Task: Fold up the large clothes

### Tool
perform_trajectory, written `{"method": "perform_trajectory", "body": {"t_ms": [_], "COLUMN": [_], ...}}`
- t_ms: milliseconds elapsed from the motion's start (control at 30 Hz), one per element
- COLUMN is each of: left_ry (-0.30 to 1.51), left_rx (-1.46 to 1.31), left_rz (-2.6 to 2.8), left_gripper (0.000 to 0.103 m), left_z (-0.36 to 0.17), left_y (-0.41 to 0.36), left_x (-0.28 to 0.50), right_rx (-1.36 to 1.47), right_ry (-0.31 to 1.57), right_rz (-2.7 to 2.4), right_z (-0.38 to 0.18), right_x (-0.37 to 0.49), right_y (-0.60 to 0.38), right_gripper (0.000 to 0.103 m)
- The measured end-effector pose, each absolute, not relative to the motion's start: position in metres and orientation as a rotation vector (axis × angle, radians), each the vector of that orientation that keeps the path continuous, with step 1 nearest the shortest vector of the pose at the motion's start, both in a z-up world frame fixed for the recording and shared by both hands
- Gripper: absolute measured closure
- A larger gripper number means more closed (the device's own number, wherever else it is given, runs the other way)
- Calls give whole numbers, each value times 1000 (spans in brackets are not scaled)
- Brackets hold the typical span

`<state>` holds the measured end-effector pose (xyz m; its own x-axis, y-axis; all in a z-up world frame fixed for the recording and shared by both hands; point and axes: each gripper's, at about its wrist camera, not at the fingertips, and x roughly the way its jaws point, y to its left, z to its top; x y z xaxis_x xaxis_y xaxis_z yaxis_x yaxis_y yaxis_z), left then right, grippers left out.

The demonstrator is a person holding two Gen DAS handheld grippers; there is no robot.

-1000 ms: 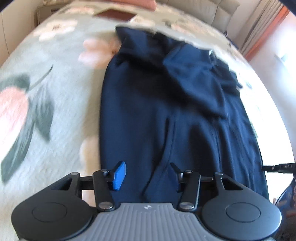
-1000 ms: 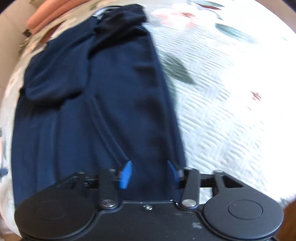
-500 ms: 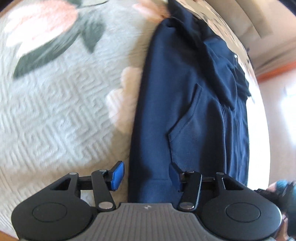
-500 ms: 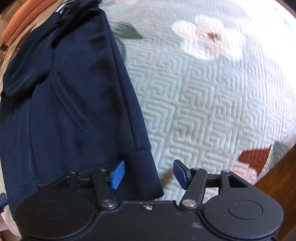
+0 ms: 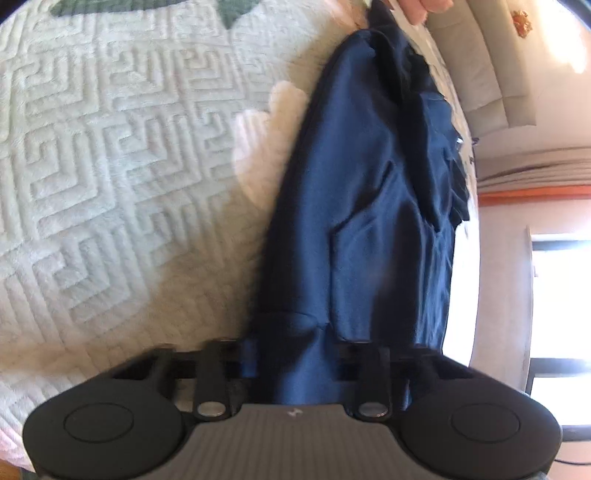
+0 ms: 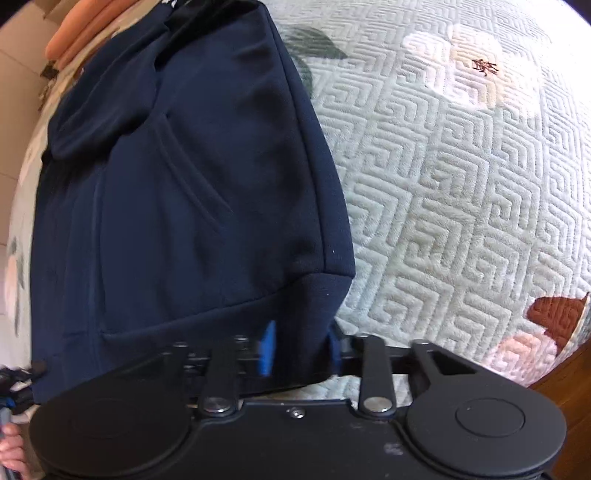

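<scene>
**Both grippers at the hem of a navy garment on a quilted bedspread**

The left gripper (image 5: 295, 354) fills the bottom of the left wrist view, its black body and ribbed grey plate across the lower edge. The hem of the navy garment (image 5: 369, 206) runs down between its two fingers and hides the pads, so I cannot tell whether they are pressed onto the cloth or merely stand on either side of it; the frame is also blurred there. The right gripper (image 6: 301, 350) sits at the bottom of the right wrist view, and its blue pads (image 6: 269, 349) lie against either side of the garment's lower right corner, pinching the ribbed hem band.

The bedspread (image 5: 110, 166), pale green-white with a raised maze-like quilting, takes up the left half of the left wrist view and the right half of the right wrist view. It carries printed flowers: a pale one (image 6: 465, 70) at the upper right of the right view, with a rust-brown and pink patch at the lower right edge.

The garment lies lengthwise on the bedspread, stretching from the bottom centre towards the top of each frame. A slanted pocket seam (image 6: 192, 173) crosses its front. Folded orange cloth (image 6: 77, 33) rests at the upper left of the right view, beyond the garment's far end.
</scene>
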<state>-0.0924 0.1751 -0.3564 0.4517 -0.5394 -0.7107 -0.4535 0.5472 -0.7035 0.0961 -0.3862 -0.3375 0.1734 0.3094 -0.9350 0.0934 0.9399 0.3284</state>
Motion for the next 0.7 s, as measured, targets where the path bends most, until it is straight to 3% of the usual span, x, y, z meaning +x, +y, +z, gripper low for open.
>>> {"method": "perform_trajectory", "body": {"t_ms": [67,133,300,533,567,600,633,667,700], "left_ry": [1155,1133,940,652,616,597,584,566,543], "left_rx": [-1060,-1044,-1142,-1017,-1001,-1002,-1016,-1025,-1015], "left_rz": [-68,-77,-133,-205,-182,-147,-112,-103,-95], "left_gripper": [93,96,96,96,92,86,82,70,57], "left_z": [-358,-351,-313,-247,-243,-241,-240,-238,-237], "left_y": [175,172,180,188,191,195,198,199,198], "left_x": [-92,-89,-58,76,102,124,143,158,168], "right_rx": [353,362,451,410,407,405,385,356,330], "right_ry": [1394,1380,1274,995,966,954,952,948,933], "right_rz": [172,190,259,342,295,248,210,180,180], "right_z": [-334,-328,-287,-230,-229,-231,-229,-227,-225], "right_x": [98,101,136,274,299,319,338,348,353], "right_y": [-386,-384,-395,-383,-381,-381,-381,-382,-384], "right_gripper": [88,89,91,91,87,77,51,44,44]}}
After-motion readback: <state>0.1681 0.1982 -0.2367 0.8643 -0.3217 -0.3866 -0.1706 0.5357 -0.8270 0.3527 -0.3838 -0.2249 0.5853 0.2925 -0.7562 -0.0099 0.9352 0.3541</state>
